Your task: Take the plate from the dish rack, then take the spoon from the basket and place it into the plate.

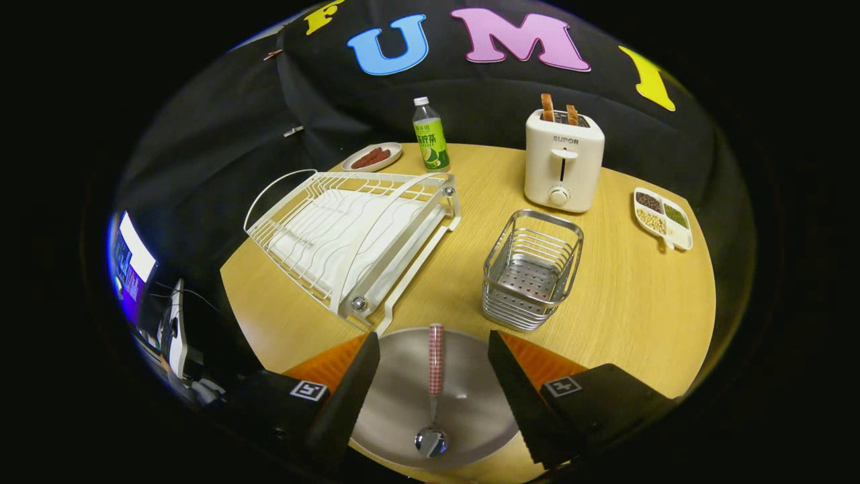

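Observation:
A round silvery plate (pixel 403 396) lies flat on the wooden table, just under and between my fingers. On it rests a spoon (pixel 435 386) with a red-and-white checked handle pointing away from me and its shiny bowl nearest me. My gripper (pixel 433 349) stands open above the plate, its two black fingers spread wide on either side of the spoon and touching neither spoon nor plate. Ahead to the left sits the white wire dish rack (pixel 349 232), with no plate in it. The metal wire basket (pixel 532 275) stands just ahead on the right, holding nothing.
A cream toaster (pixel 563 165) with two toast slices stands behind the basket. A green-labelled bottle (pixel 431 138) and a small dish of food (pixel 371 157) sit at the back. A divided tray of grains (pixel 662 218) lies at the right. A monitor (pixel 131 265) glows off the table's left.

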Demonstrator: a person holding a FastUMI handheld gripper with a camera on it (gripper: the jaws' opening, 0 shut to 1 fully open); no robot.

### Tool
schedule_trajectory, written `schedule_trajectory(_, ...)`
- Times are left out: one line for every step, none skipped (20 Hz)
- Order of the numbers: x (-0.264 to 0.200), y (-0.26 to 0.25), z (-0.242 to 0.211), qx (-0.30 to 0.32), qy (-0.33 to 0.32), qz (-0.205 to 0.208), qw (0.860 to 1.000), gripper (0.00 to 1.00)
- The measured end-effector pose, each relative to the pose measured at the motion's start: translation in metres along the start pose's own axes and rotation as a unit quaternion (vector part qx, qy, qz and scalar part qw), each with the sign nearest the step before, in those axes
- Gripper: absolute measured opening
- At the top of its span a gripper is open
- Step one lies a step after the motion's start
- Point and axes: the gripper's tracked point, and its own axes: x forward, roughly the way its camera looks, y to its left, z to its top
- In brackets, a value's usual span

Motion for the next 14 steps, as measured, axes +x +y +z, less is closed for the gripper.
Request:
schedule_trajectory(-0.006, -0.002, 0.005, 0.006, -0.010, -0.008, 1.000, 0.99)
schedule_trajectory(-0.012, -0.003, 0.012, 0.012, -0.023, -0.016, 1.000, 0.99)
schedule_trajectory(-0.021, -0.005, 0.021, 0.017, -0.037, -0.025, 0.999, 0.99)
schedule_trajectory(-0.029, -0.006, 0.033, 0.021, -0.055, -0.034, 0.998, 0.99)
schedule_trajectory(-0.040, -0.008, 0.048, 0.022, -0.077, -0.045, 0.996, 0.99)
schedule_trajectory(-0.049, -0.010, 0.061, 0.023, -0.095, -0.057, 0.994, 0.99)
schedule_trajectory(-0.062, -0.012, 0.078, 0.024, -0.118, -0.072, 0.990, 0.99)
schedule_trajectory(-0.073, -0.013, 0.093, 0.025, -0.137, -0.083, 0.987, 0.99)
schedule_trajectory(-0.086, -0.012, 0.109, 0.027, -0.159, -0.095, 0.982, 0.99)
schedule_trajectory(-0.100, -0.011, 0.126, 0.030, -0.181, -0.105, 0.977, 0.99)
schedule_trajectory(-0.114, -0.009, 0.143, 0.033, -0.203, -0.115, 0.972, 0.99)
schedule_trajectory(-0.128, -0.006, 0.159, 0.036, -0.225, -0.124, 0.966, 0.99)
schedule_trajectory(-0.144, -0.003, 0.174, 0.036, -0.245, -0.133, 0.960, 0.99)
schedule_trajectory(-0.158, 0.000, 0.188, 0.036, -0.265, -0.143, 0.953, 0.99)
